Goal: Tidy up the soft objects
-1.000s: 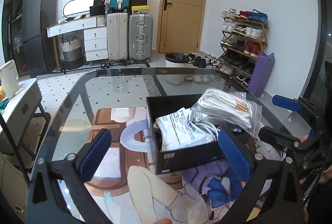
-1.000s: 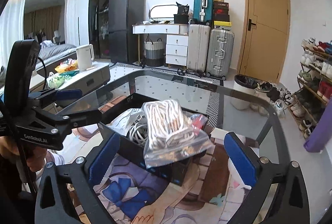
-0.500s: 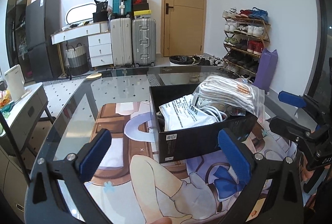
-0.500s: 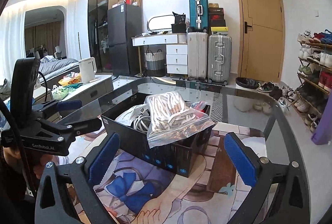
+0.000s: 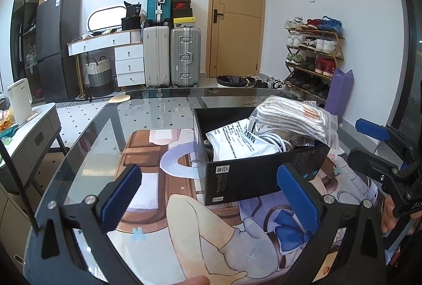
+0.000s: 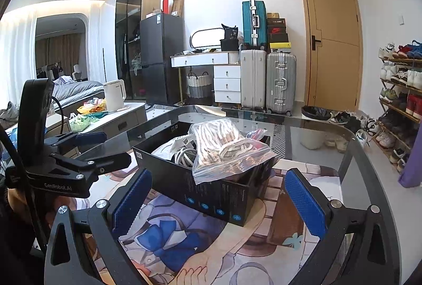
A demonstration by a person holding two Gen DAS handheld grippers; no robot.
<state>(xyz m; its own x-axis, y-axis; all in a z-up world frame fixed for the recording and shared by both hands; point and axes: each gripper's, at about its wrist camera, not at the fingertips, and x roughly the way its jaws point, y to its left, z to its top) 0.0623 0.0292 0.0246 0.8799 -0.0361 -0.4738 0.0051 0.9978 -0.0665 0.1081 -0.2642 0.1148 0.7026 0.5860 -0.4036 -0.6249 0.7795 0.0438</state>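
Holding both tools wide open and empty, you have the left tool (image 5: 211,195) and right tool (image 6: 219,199) above the tabletop (image 5: 158,110); beyond them, the zip bag of cords (image 6: 224,147) lies atop the black box (image 6: 211,192).

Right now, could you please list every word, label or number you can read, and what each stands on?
"GenRobot.AI": on the left gripper body.
White pouch in the black box: printed lines, too small to read.
Box stickers: too blurred.
Stacked shoeboxes: lettering unreadable.
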